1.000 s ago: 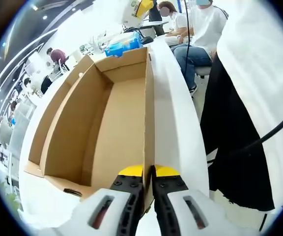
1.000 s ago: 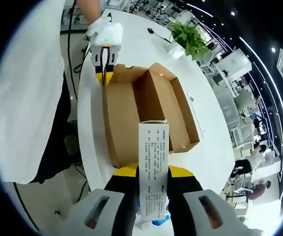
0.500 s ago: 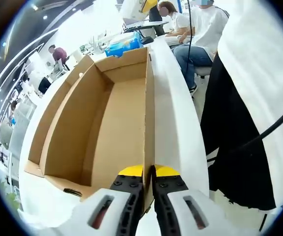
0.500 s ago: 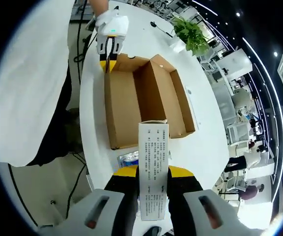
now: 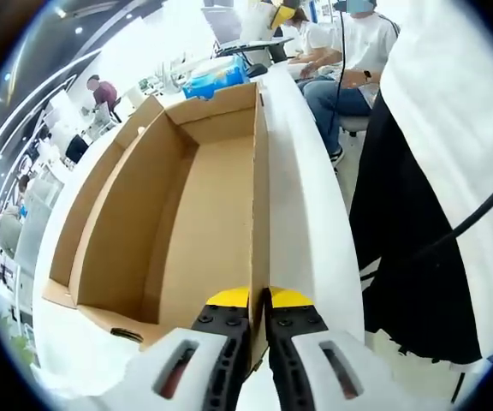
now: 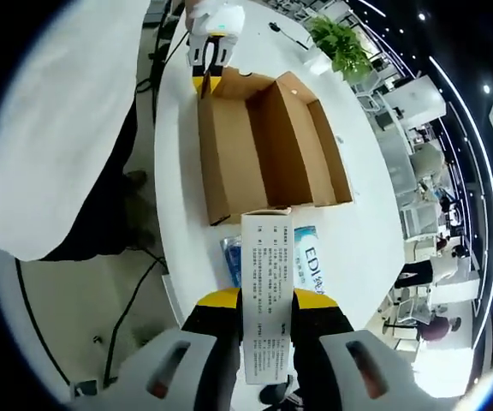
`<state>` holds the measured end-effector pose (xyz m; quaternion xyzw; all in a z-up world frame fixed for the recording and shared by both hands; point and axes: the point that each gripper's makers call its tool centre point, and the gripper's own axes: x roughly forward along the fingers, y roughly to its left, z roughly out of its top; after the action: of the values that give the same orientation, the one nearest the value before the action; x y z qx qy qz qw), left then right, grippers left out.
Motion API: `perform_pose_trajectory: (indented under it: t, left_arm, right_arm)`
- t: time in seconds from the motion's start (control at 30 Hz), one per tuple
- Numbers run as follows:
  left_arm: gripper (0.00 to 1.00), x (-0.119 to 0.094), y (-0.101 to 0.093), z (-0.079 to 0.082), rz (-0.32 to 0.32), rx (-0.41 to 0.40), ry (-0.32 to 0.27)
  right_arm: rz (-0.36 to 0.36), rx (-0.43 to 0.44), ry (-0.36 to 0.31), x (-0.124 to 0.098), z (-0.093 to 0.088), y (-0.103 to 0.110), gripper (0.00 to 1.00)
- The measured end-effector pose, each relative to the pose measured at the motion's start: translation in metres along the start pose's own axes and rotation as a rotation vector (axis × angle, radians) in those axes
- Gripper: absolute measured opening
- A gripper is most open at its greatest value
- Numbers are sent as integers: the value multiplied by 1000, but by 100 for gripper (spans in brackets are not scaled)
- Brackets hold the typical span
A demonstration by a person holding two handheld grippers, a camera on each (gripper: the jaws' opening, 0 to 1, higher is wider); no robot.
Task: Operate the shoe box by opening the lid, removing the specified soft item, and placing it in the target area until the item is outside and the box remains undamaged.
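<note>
An open, empty cardboard shoe box (image 5: 204, 214) lies on the white table (image 5: 302, 214). My left gripper (image 5: 259, 300) is shut on the top edge of the box's near long wall. In the right gripper view the same box (image 6: 264, 137) lies far ahead, with the left gripper (image 6: 205, 81) at its far corner. My right gripper (image 6: 266, 298) is shut on a white printed pack (image 6: 268, 282), held above the table's end, off the box. A blue and white packet (image 6: 306, 265) lies flat on the table just past the box's near end.
A person in a white shirt (image 6: 58, 128) stands along the table's left side, with cables hanging to the floor. A potted plant (image 6: 341, 47) stands at the far end. Seated people (image 5: 341, 60) and the blue packet (image 5: 215, 77) lie beyond the box.
My right gripper has pulled back from the box with the white pack, bringing the blue packet into its view. The left gripper has stayed clamped on the box wall.
</note>
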<state>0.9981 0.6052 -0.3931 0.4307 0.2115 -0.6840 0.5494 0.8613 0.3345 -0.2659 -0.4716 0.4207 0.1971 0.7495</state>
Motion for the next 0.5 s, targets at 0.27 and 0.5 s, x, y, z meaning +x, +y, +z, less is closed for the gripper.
perform_pose_trajectory:
  t: [0.27,0.5]
  left_arm:
    - [4,0,0,1,-1,-5,1]
    - [5,0,1,-1,15,-10,-3]
  right_arm:
    - [82,-56,55,12,-18,20,19]
    - [155,-18,54,46,-32,36,20]
